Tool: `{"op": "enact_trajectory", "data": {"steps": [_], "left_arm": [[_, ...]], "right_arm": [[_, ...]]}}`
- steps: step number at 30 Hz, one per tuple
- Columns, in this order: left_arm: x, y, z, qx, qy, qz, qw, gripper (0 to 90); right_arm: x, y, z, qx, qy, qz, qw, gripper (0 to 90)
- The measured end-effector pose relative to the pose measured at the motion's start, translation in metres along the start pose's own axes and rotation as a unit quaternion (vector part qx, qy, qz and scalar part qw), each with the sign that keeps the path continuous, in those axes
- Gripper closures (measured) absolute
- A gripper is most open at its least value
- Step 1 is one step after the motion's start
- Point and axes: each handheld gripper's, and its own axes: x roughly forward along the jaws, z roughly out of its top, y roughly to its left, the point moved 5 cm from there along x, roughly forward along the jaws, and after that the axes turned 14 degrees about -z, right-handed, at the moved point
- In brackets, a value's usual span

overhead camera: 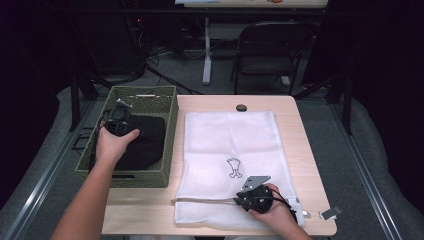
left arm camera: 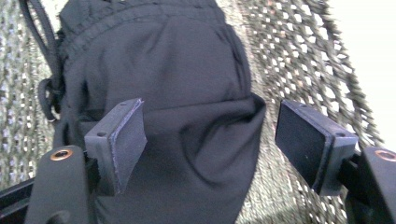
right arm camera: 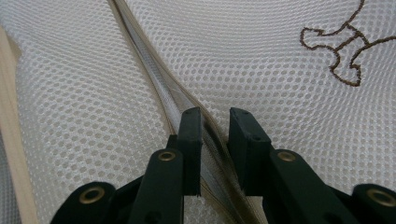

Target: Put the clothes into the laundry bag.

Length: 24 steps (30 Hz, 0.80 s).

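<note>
Two hand-held grippers: left hand-held gripper (left arm camera: 210, 140) released, jaws astride the black garment (left arm camera: 159, 93), nearer.
Right hand-held gripper (right arm camera: 215, 140): grasping the mesh bag's zipper edge (right arm camera: 154, 79).
Garment's place: woven basket (overhead camera: 170, 135), left of frame.

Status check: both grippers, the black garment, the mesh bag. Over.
Left gripper open over black garment in basket. Right gripper nearly closed astride mesh bag zipper edge; grip unclear. Nothing in the way.

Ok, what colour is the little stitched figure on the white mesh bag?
Brown, an outline only on the white mesh bag; the stitched figure shows best in the right gripper view.
</note>
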Motion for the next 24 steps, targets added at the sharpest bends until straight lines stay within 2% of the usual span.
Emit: {"op": "enact_trajectory", "data": {"steps": [7, 9, 13, 17, 24], "left_arm": [[0.004, 0.01, 0.003, -0.014, 0.002, 0.018, 0.9997, 24.8], [0.005, 0.014, 0.003, -0.019, 0.008, 0.028, 0.9994, 20.2], [0.007, 0.02, 0.003, -0.033, 0.009, 0.042, 0.9985, 17.0], [0.008, 0.025, 0.001, -0.038, 0.012, 0.05, 0.998, 15.9], [0.014, 0.033, -0.004, -0.054, 0.02, 0.042, 0.9975, 15.9]], "right_arm": [[0.0, 0.0, 0.0, -0.003, -0.002, 0.0, 1.0, 74.5], [0.0, 0.0, 0.0, -0.003, -0.002, 0.001, 1.0, 74.3], [0.0, 0.0, -0.001, -0.003, -0.002, 0.001, 1.0, 74.3], [0.0, 0.0, -0.001, 0.0, -0.002, 0.0, 1.0, 74.1], [0.0, 0.0, -0.001, 0.0, -0.003, 0.001, 1.0, 74.0]]}}
